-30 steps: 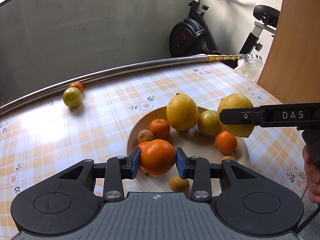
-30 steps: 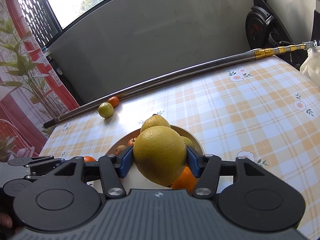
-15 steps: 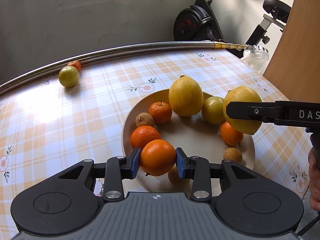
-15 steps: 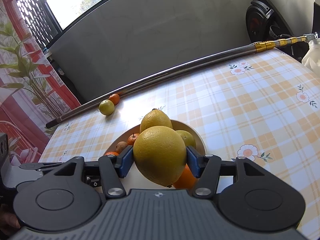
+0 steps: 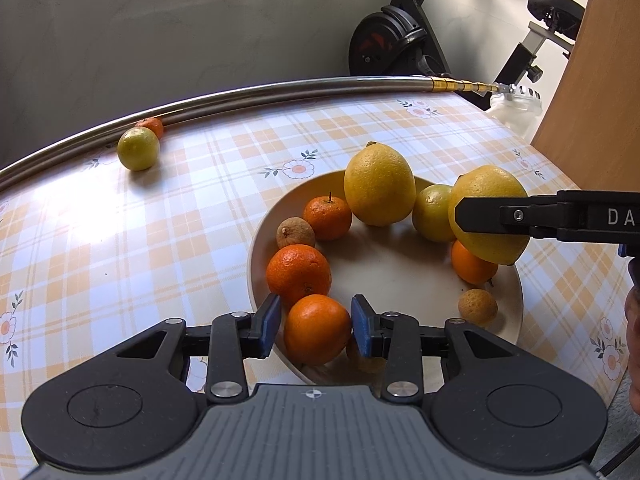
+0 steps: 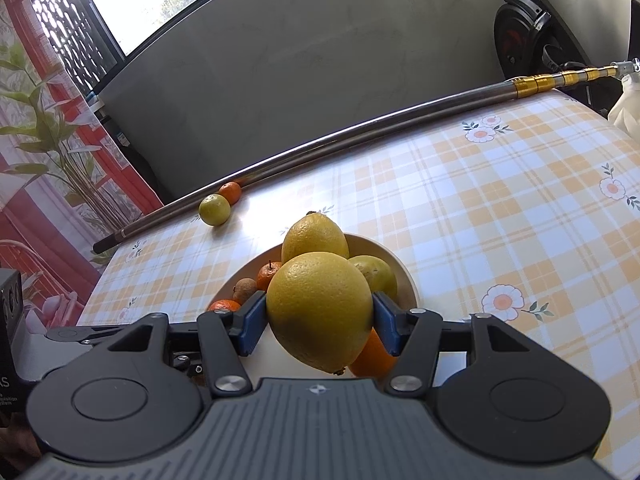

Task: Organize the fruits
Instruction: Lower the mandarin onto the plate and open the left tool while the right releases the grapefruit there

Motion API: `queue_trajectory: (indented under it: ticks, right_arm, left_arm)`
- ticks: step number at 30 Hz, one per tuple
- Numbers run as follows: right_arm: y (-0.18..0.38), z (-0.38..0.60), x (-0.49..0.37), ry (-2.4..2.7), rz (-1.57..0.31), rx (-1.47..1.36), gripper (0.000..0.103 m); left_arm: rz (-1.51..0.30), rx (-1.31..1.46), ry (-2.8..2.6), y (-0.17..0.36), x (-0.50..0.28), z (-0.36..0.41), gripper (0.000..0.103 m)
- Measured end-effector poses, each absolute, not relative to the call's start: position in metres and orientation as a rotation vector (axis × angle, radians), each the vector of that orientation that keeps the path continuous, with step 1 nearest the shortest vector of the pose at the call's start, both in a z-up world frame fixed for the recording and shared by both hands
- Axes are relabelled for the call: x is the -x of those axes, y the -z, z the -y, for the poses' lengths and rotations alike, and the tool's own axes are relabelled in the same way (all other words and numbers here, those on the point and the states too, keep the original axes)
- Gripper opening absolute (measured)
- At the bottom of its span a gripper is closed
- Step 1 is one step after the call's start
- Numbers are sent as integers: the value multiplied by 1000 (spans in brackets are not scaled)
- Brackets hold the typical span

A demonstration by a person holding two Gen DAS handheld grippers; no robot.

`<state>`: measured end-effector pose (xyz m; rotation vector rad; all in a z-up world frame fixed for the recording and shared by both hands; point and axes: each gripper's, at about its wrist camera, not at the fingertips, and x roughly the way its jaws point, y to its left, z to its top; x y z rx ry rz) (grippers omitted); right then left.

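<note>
fruit going onto the plate, both my grippers over it

my right gripper clamps a big lemon above the plate's right side; my left gripper has just been opening, an orange sitting between its pads at the near rim, left pad clear.

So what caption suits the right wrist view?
Right tongs gripping a large yellow lemon above a cream fruit plate.
</note>
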<state>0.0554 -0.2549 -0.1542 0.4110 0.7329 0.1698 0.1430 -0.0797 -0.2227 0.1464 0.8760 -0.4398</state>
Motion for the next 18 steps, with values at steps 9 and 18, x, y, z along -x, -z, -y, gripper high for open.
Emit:
queue_trajectory:
  ticks: [9, 18]
  right_arm:
    - [155, 243, -62, -193, -751, -393, 58]
    - [167, 206, -80, -256, -795, -293, 58]
  left_arm:
    - [-782, -59, 393, 199, -128, 64, 55]
    - [-722, 121, 224, 179, -133, 22, 55]
